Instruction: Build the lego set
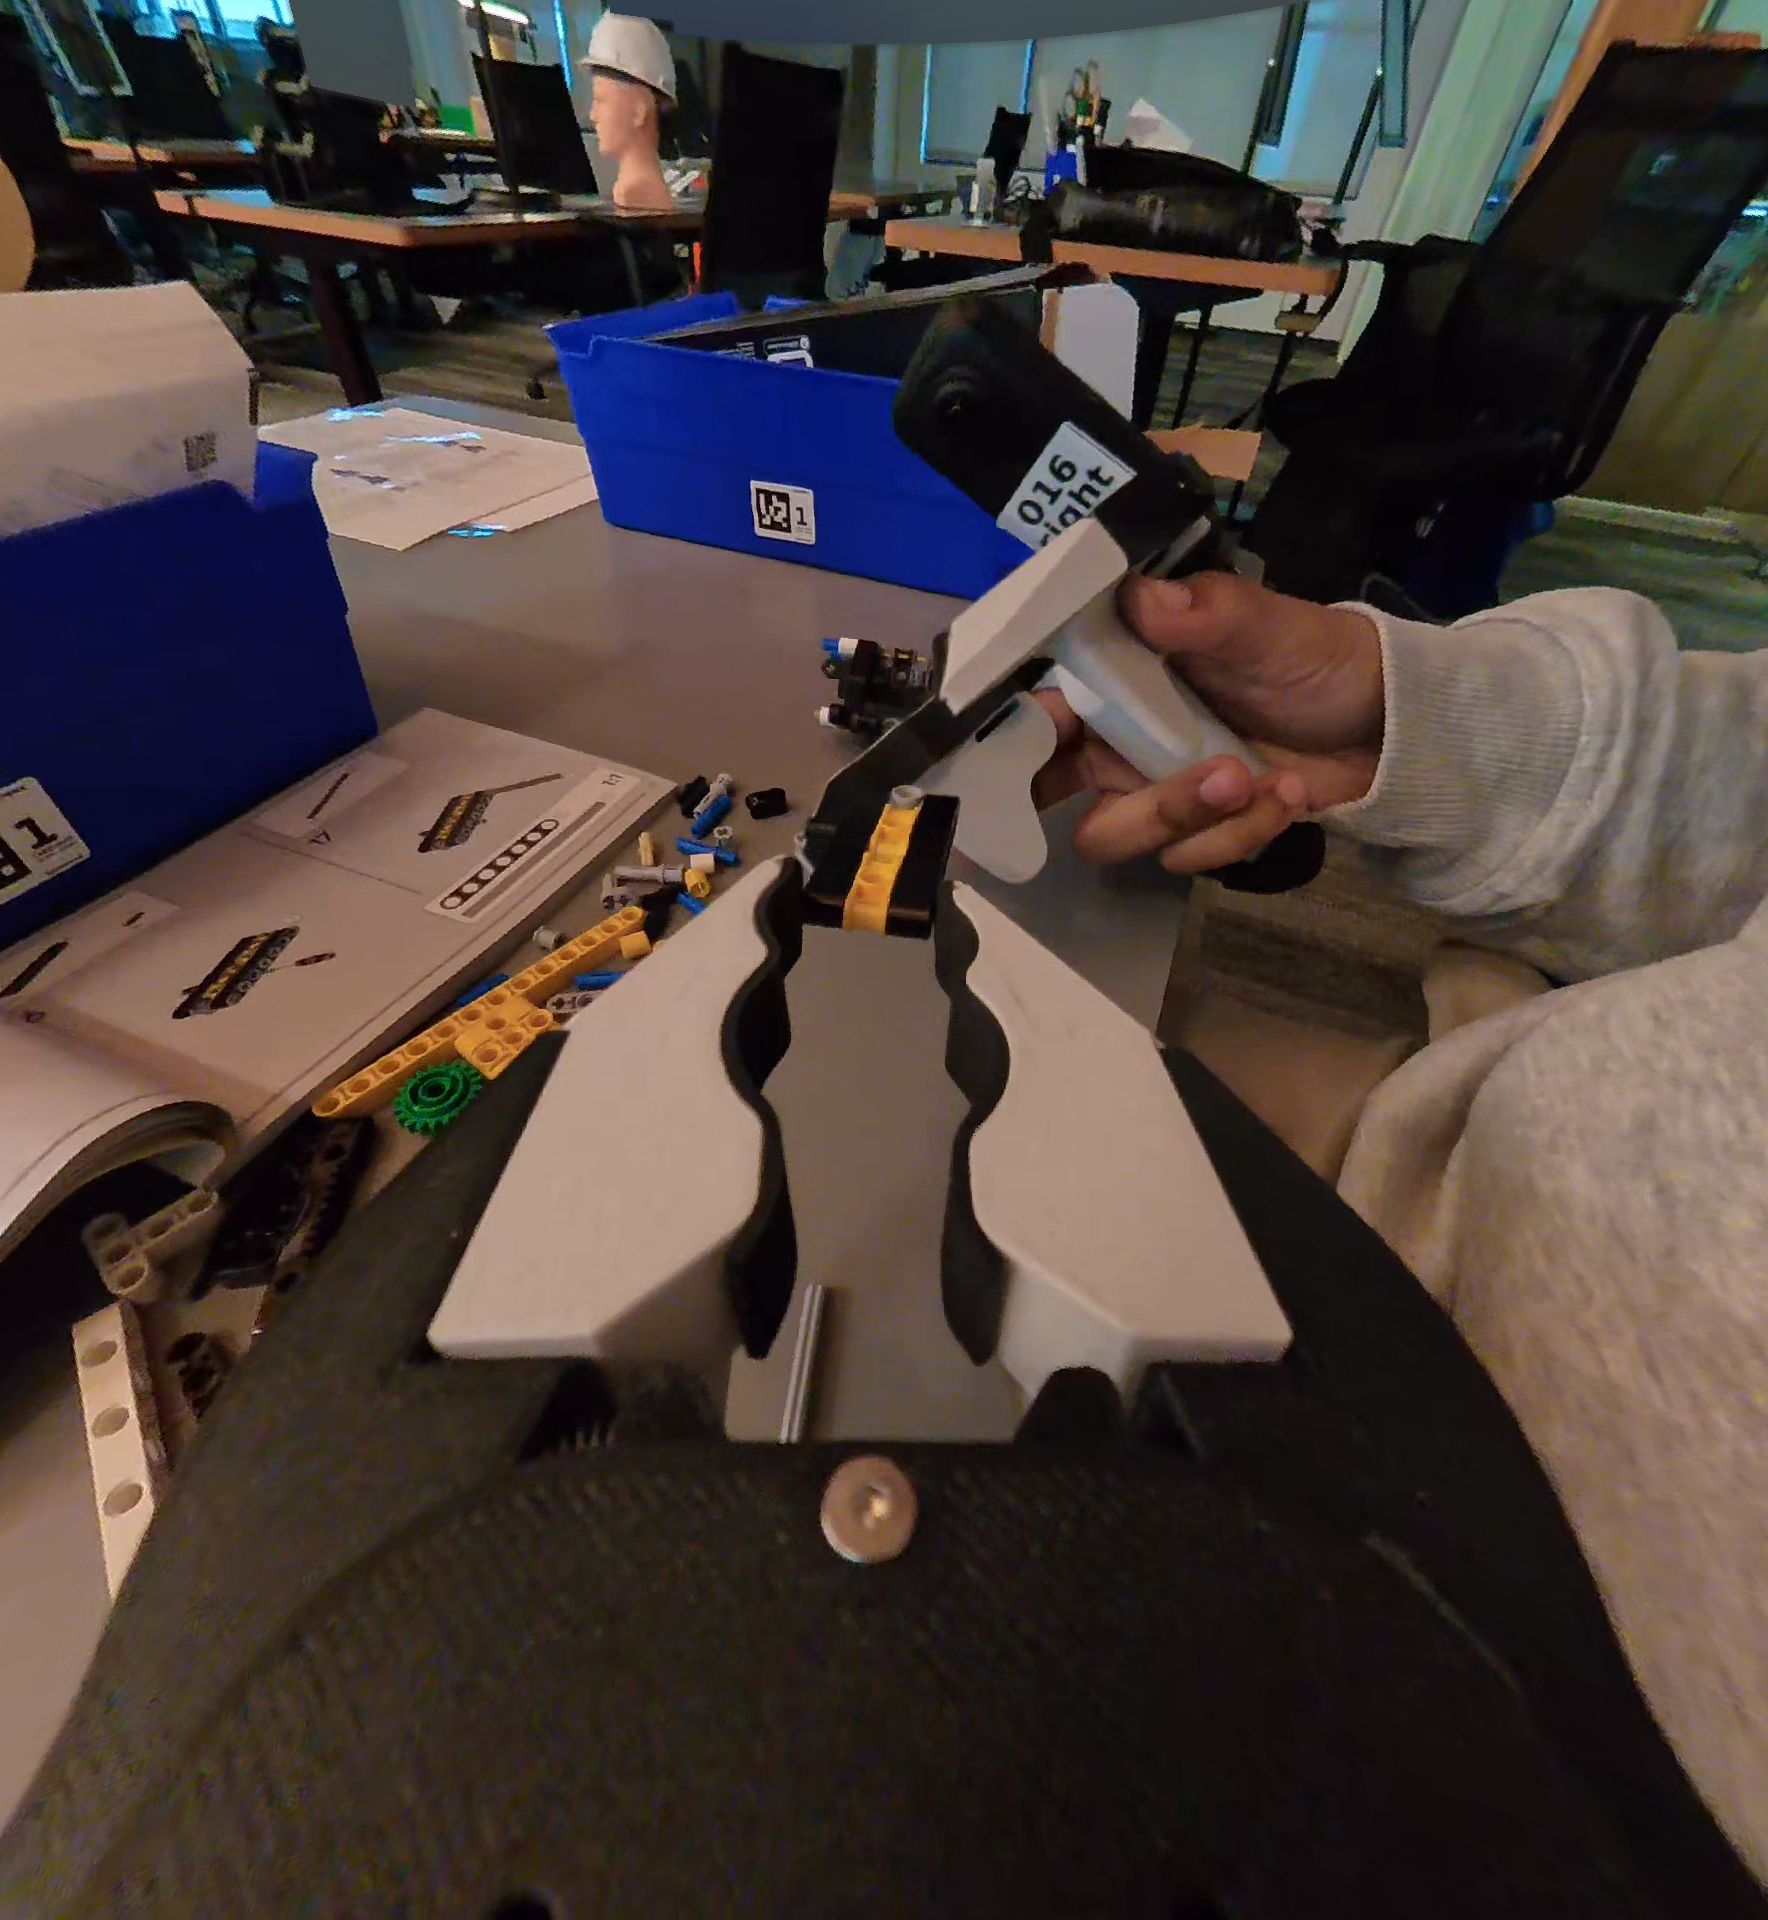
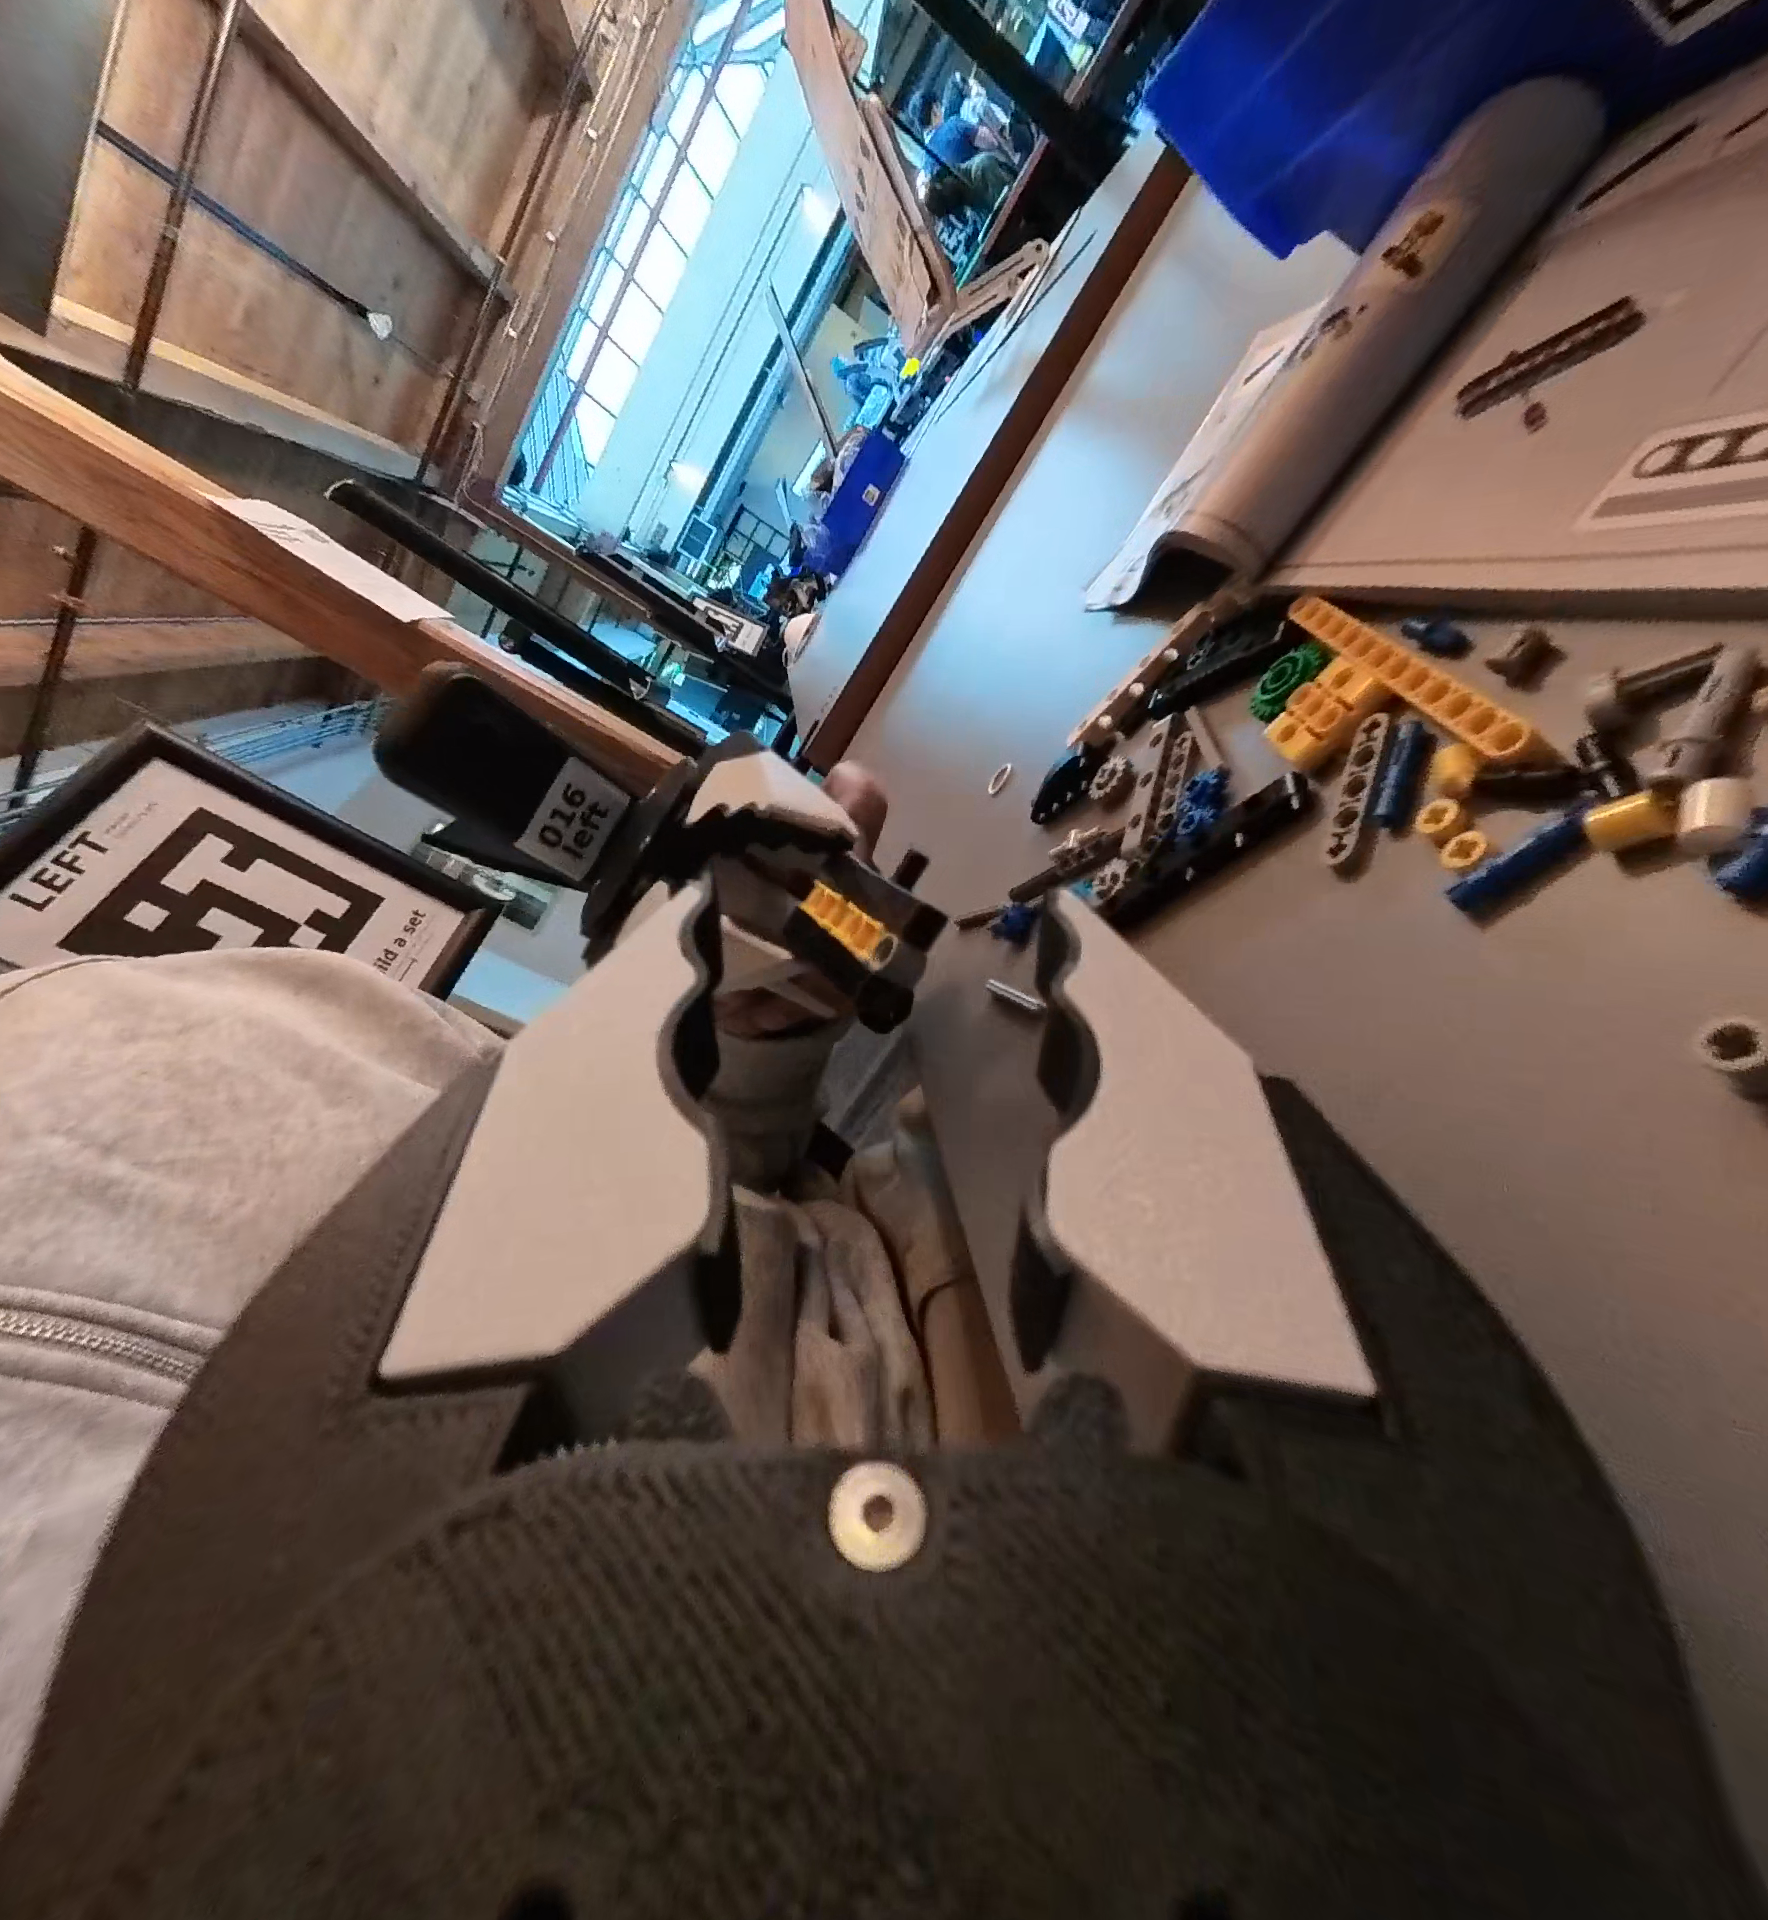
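A small Lego assembly (image 1: 885, 868), a yellow beam between black beams with a grey pin on top, is held above the grey table (image 1: 568, 613). My left gripper (image 1: 869, 894) is shut on it at the fingertips. The right wrist view shows the same assembly (image 2: 849, 925) clamped in the left gripper (image 2: 807, 925). My right gripper (image 2: 875, 925) is open, its fingers wide apart on either side of the assembly's free end. In the left wrist view the right gripper (image 1: 921, 831), held by a hand, reaches down onto the assembly from the upper right.
An open instruction booklet (image 1: 340, 883) lies left, with loose parts beside it: a long yellow beam (image 1: 485, 1013), a green gear (image 1: 435, 1096), and blue and grey pins (image 2: 1503, 873). A small black sub-assembly (image 1: 875, 675) sits farther back. Two blue bins (image 1: 786, 457) (image 1: 111, 675) stand behind. The grippers are tip to tip, or close to it.
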